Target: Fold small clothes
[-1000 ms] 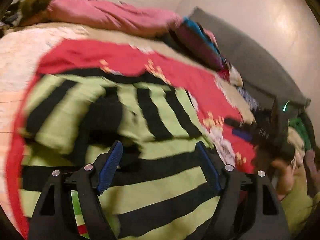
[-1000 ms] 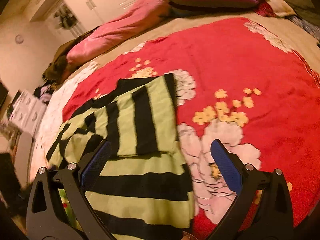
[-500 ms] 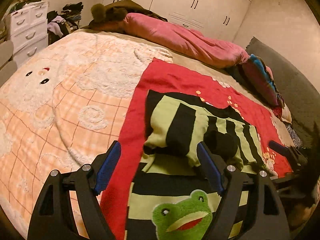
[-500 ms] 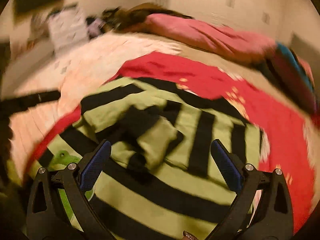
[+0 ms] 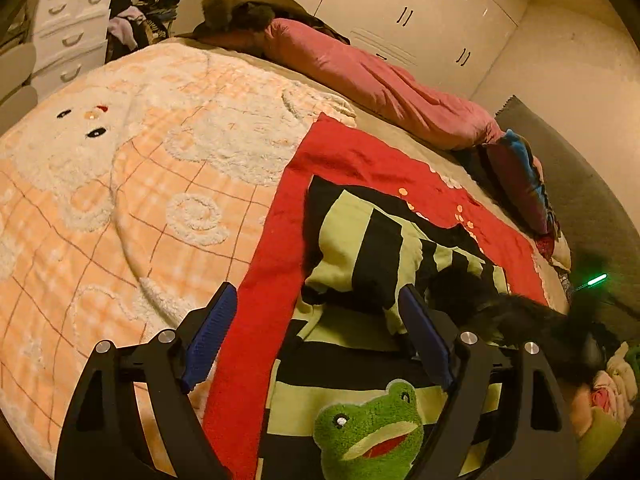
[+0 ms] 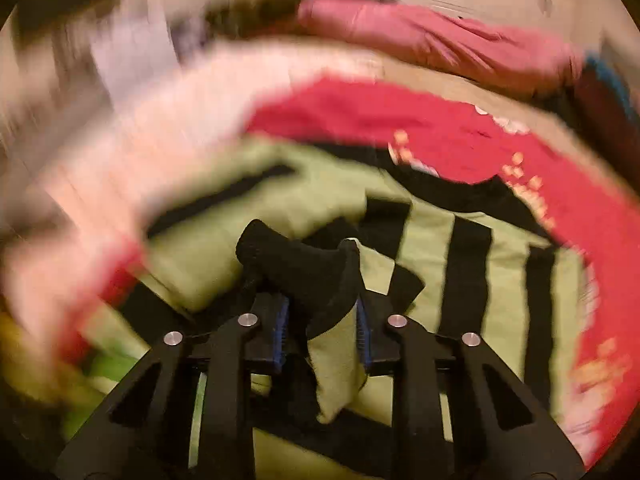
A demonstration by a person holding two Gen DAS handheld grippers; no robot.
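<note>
- Our right gripper (image 6: 320, 328): jaws have just been closing and now pinch a bunched cuff of the striped garment (image 6: 400, 248); the black band and a green fold stick up and hang down between the blue pads (image 6: 280, 332); that view is heavily motion-blurred at left and top.
- Our left gripper (image 5: 316, 340): jaws wide, have just been opening further; nothing pressed between them; left finger (image 5: 208, 336) sits over the seam of peach quilt and red blanket, right finger (image 5: 424, 340) over the garment's folded part.
- Nearest to us in the left wrist view: green plush frog face (image 5: 372, 432) on the garment's front, below and between the fingers.
- Garment, green with black stripes, lies spread on the red floral blanket (image 5: 340, 152); one part is folded over the body so its stripes run crosswise to those beneath.
- At right edge of that view we see the right gripper as a dark blur with a green light (image 5: 596, 280), touching the garment's sleeve area.
- Left of the blanket: peach checked quilt (image 5: 120, 184) with a white fleecy figure.
- Further back: pink duvet roll (image 5: 380, 80) across the bed; a striped pillow (image 5: 520, 176) at right.
- Farthest: white drawer unit (image 5: 68, 40), pile of clothes (image 5: 148, 12), white wardrobe doors (image 5: 420, 12).
</note>
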